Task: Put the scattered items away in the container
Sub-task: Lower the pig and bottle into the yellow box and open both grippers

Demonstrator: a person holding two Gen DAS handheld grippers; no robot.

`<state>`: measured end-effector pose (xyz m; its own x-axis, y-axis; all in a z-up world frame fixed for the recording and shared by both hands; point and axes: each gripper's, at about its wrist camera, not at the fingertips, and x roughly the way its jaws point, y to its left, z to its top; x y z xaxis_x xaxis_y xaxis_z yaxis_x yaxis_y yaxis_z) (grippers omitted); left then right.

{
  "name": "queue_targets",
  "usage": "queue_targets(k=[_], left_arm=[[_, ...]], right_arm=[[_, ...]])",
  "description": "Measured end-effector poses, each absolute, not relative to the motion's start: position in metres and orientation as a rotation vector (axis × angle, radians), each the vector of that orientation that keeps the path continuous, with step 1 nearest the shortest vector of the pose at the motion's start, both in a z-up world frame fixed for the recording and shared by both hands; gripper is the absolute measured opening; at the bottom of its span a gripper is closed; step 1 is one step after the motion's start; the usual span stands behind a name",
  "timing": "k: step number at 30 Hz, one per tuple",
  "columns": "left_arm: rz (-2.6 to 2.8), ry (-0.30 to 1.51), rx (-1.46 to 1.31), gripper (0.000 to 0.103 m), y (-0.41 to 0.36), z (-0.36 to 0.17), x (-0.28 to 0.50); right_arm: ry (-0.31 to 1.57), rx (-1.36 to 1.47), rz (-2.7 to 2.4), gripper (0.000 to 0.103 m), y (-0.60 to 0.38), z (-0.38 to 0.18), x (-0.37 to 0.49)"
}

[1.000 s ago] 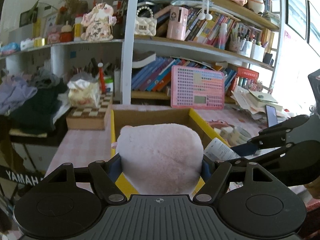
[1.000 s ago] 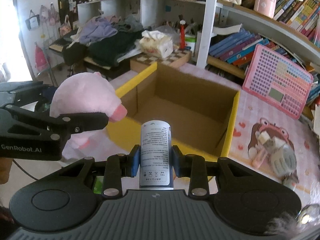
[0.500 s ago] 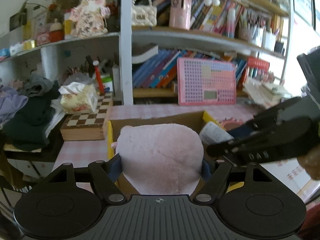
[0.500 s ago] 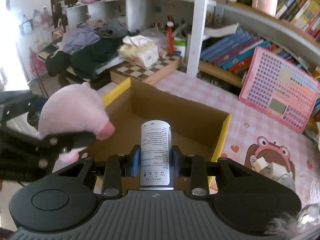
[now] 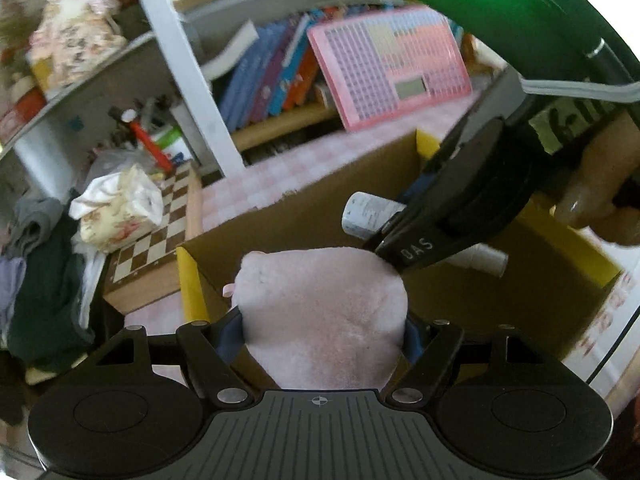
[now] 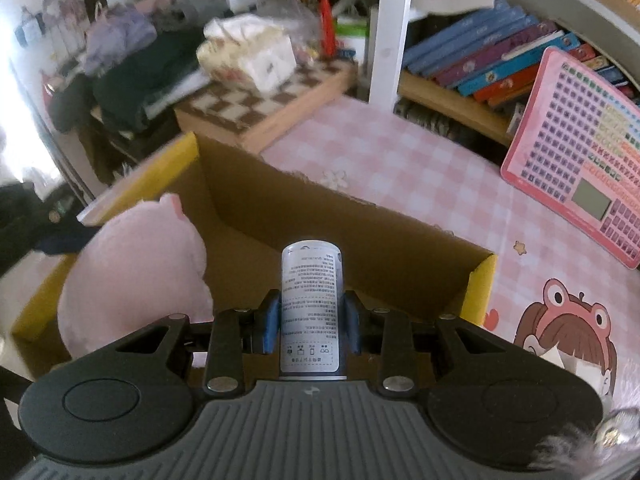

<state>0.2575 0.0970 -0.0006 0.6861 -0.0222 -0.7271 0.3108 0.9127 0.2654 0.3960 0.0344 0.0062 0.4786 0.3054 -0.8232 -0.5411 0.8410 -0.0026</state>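
Observation:
My left gripper [image 5: 322,330] is shut on a pink plush toy [image 5: 320,312], held over the open cardboard box [image 5: 304,216] with yellow flaps. In the right wrist view the same plush toy [image 6: 132,272] hangs at the box's left side, above its brown floor. My right gripper [image 6: 311,320] is shut on a white spray can [image 6: 311,304] with printed text, pointing down into the cardboard box [image 6: 360,220]. From the left wrist view the white spray can [image 5: 370,214] shows clamped in the right gripper's black frame, close above and to the right of the plush.
The box stands on a pink checked tablecloth [image 6: 400,164]. A chessboard box [image 6: 256,112] with a tissue pack [image 6: 248,60] lies beyond it. A pink keypad toy [image 6: 580,160] leans on the bookshelf. Dark clothes [image 6: 132,76] pile at far left. A hand [image 5: 600,188] grips the right tool.
Both grippers have moved forward and down over the box, drawing close together. The left gripper has rolled, so its view now tilts. Plush and can stay gripped.

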Motion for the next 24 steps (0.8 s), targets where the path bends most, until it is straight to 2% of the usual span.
queue_targets(k=[8, 24], left_arm=[[-0.227, 0.884, 0.506, 0.078, 0.091, -0.020, 0.279], [-0.212, 0.948, 0.542, 0.083, 0.098, -0.034, 0.302]], right_arm=[[1.027, -0.279, 0.522, 0.031, 0.038, -0.022, 0.420], [1.090, -0.196, 0.506, 0.031, 0.034, -0.030, 0.442]])
